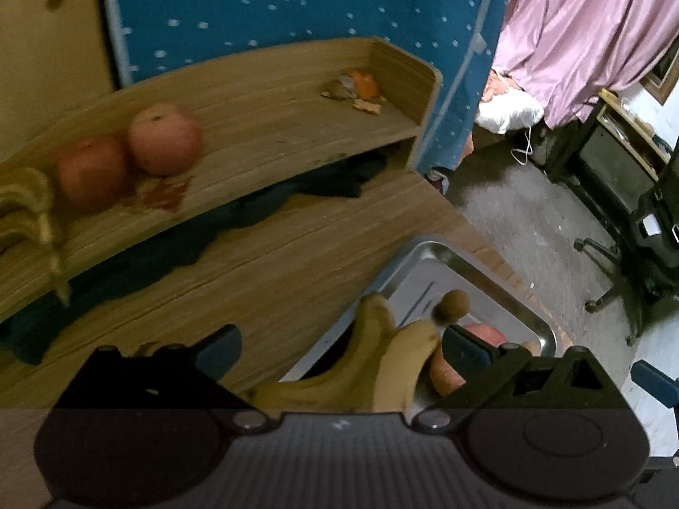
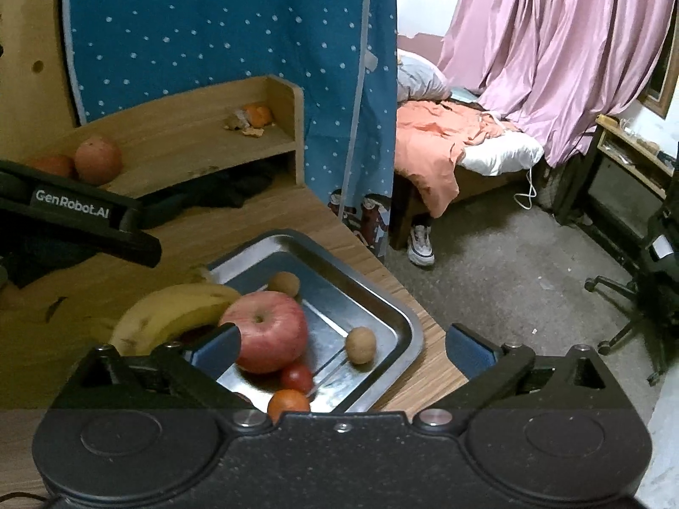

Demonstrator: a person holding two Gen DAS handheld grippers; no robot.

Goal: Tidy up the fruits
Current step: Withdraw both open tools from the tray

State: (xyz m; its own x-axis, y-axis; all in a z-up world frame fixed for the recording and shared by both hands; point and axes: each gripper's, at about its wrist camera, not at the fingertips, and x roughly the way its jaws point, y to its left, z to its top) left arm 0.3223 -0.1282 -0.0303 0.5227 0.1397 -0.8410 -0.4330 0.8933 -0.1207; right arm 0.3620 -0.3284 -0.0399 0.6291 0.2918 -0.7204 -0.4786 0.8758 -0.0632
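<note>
- Apples (image 1: 127, 157) sit side by side on the wooden shelf (image 1: 297, 97) at ten o'clock in the left wrist view, well apart from both grippers.
- Left gripper (image 1: 339, 348) hangs wide open, holding nothing; bananas (image 1: 365, 364) lie between its fingers, long axis running toward one o'clock into the metal tray (image 1: 509, 297).
- Right gripper (image 2: 343, 348) also gapes empty over the tray; a red apple (image 2: 267, 331) lies at eleven o'clock beside its left finger, so this hand seems nearer the apple.

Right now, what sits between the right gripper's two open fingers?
In the right wrist view, the right gripper frames the big red apple, a small brown round fruit and the steel tray.
</note>
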